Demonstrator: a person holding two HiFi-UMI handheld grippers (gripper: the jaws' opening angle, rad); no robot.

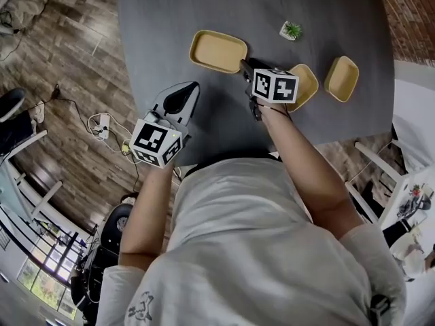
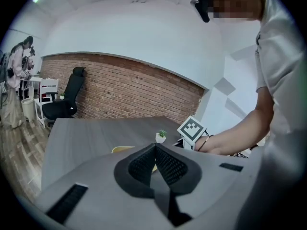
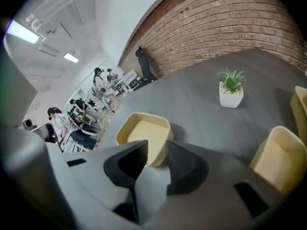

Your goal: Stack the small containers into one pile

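Yellow container (image 3: 141, 128) rim between jaws of right gripper (image 3: 156, 143), parted; left gripper (image 2: 155, 146) closed, empty.

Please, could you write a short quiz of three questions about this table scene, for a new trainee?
1. True or false: the left tool has its jaws together and holds nothing.
2. How many yellow containers lie on the table? A) two B) three C) four
3. Fill in: the jaws of the right tool stand ___, and a corner of the largest container shows in the gap between them.
Key: 1 true; 2 B; 3 apart.
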